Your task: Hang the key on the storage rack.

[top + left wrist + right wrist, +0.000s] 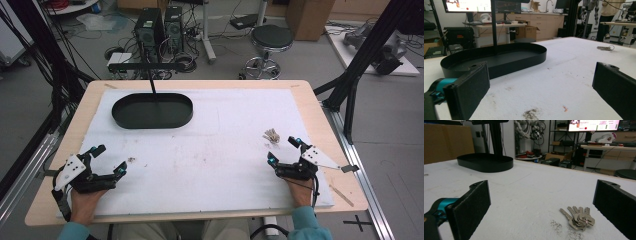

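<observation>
Your table [310, 107] carries a white mat [215, 155], and on its far left stands the black oval tray [152, 111], long axis running across the table. Your left gripper [108, 160] rests at the near left corner with its jaws spread wide and nothing between them; the tray lies ahead of it and the work is well apart from it across the mat. Your right gripper [284, 150] sits at the near right, jaws likewise spread and empty. The bunch of keys [271, 134] lies flat on the mat just ahead of those right jaws; in the right gripper view the keys [578, 217] lie near the right-hand jaw, blades fanning away to the left from the ring. Your right hand is plainly the nearer one, so a short push forward, shifted slightly toward that jaw, should bracket the bunch.
</observation>
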A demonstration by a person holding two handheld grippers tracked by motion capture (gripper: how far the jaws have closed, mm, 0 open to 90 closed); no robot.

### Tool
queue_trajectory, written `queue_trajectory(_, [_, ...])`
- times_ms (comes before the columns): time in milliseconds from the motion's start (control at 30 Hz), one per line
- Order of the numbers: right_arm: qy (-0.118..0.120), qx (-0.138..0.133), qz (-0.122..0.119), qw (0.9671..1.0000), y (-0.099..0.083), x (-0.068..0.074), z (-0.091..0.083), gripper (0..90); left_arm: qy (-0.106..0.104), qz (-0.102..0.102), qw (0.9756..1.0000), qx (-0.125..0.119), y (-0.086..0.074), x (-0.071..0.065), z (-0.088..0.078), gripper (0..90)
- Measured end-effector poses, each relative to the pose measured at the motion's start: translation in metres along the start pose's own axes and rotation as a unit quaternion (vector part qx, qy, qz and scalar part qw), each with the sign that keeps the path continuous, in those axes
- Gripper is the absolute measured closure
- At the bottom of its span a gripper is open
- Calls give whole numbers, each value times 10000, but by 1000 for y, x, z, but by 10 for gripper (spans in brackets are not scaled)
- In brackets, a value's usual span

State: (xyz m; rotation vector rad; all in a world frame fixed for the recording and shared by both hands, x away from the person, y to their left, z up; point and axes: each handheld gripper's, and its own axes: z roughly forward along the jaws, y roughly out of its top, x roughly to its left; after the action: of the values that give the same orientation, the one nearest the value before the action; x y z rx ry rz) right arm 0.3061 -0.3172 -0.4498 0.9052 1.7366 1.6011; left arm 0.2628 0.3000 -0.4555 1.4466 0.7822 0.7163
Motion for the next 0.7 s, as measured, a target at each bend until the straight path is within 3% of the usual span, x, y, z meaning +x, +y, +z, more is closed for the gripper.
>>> queue_trajectory(700, [-45, 55, -90, 9999, 1, 1, 2, 4, 67, 16, 10000, 39, 0, -1, 1, 17])
